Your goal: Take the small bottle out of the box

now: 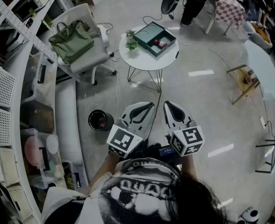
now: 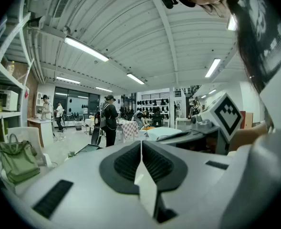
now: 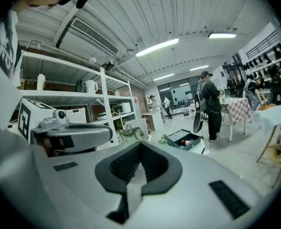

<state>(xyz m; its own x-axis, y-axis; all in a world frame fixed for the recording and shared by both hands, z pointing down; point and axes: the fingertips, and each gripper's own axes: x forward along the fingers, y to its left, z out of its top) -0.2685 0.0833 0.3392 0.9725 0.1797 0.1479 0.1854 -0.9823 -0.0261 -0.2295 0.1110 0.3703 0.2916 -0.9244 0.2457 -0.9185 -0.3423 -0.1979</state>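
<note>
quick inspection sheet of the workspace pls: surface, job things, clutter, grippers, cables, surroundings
surface: round white table ahead, beyond both grippers
job's things: open green box on the table, small bottle inside
clutter: small plant beside the box
grippers: left hand-held gripper shut, empty; right hand-held gripper shut, empty
cables: cable on the floor beside the table
surroundings: chair with green bag, black bin, shelves, standing person

right gripper (image 3: pixel 140 151): jaws together, empty | box (image 3: pixel 192 144): 1 o'clock, open, small bottle (image 3: pixel 185 141) inside | left gripper (image 3: pixel 68 132): 9 o'clock
</note>
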